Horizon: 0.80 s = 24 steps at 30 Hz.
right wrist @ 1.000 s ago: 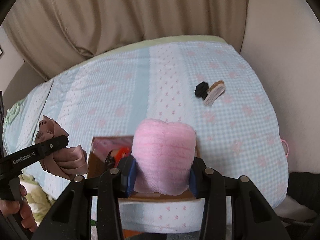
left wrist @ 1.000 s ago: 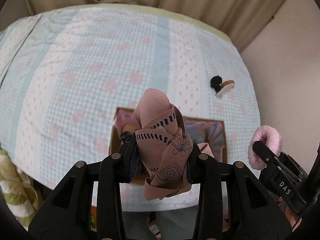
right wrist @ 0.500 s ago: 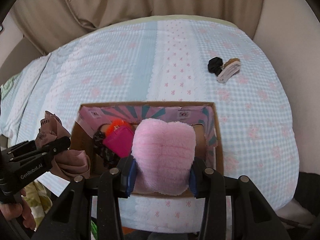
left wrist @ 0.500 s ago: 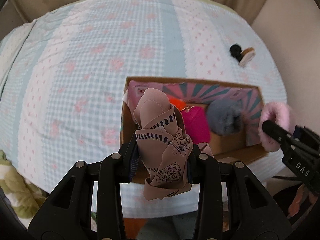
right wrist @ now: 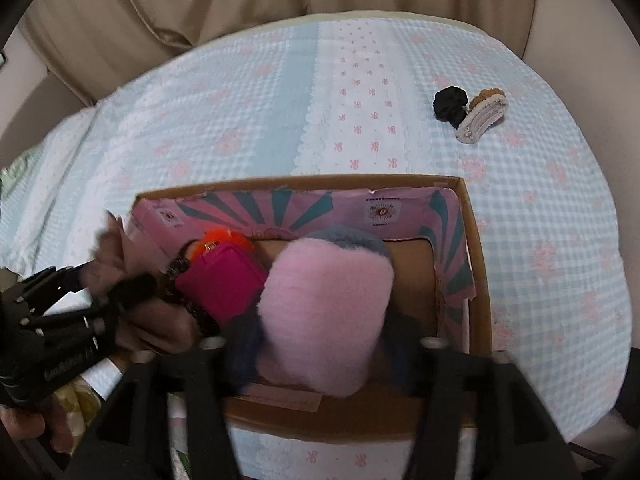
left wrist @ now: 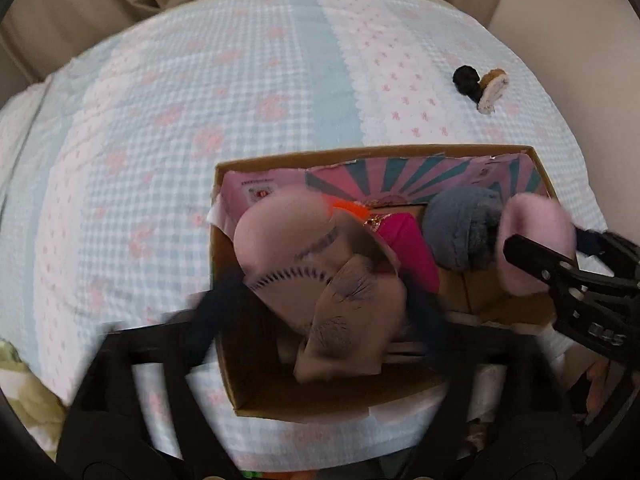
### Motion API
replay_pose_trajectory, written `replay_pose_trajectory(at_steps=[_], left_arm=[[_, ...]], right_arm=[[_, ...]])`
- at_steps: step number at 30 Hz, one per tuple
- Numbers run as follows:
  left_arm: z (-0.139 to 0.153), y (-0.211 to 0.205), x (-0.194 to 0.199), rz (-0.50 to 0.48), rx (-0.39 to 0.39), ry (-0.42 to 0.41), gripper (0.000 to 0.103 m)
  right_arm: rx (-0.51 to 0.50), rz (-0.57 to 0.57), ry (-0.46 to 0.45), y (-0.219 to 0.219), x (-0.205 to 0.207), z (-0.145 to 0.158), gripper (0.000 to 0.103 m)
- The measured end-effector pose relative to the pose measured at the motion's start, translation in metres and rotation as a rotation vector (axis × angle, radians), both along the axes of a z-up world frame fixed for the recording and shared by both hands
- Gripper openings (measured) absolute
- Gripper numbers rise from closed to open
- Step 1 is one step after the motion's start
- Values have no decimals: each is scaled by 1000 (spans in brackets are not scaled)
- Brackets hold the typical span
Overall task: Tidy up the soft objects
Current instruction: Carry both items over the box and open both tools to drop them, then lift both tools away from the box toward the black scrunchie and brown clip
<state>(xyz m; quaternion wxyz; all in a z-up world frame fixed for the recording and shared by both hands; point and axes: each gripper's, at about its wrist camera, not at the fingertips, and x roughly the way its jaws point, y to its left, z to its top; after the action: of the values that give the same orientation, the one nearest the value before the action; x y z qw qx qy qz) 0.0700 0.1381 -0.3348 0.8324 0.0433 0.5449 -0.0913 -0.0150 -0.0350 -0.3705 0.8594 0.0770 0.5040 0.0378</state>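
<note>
A cardboard box [left wrist: 224, 264] [right wrist: 480, 280] with a pink patterned lining sits on the bed. My left gripper [left wrist: 320, 304] holds a dusty-pink printed cloth [left wrist: 312, 264] over the box's left end; its fingers look blurred and spread. My right gripper [right wrist: 320, 336] holds a fluffy pink item [right wrist: 324, 312] over the box's middle; its fingers are also blurred and wide. In the box lie a magenta item [right wrist: 220, 280], an orange fluffy item [right wrist: 224, 240] and a grey fluffy item [left wrist: 460, 232].
The bed has a pale blue and white checked cover [left wrist: 200, 120]. A black soft item [right wrist: 450, 104] and a tan and white one [right wrist: 482, 114] lie on it beyond the box at the far right. Beige curtains [right wrist: 240, 8] hang behind.
Both grippers have moved forward and down over the box with their loads. Their fingers now look blurred and wider apart than before.
</note>
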Motion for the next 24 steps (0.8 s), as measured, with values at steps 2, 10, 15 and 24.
replay_pose_trajectory(at_steps=[2,10,15,24], left_arm=[[4,-2,-4,-16,6,-24,103],[-4,-6,-8,-17,21,27,103],[2,-3,-10,-1,27,27,103],[31,7,-18,31,24,3,103]], right_arm=[[36,-11,-17,-8,-2,3,103],[38,-21,-7,-18,-1,5,103],[26,-20,-18,-18,-2,11,103],[18,-15,-21,-13,-7,35,103]])
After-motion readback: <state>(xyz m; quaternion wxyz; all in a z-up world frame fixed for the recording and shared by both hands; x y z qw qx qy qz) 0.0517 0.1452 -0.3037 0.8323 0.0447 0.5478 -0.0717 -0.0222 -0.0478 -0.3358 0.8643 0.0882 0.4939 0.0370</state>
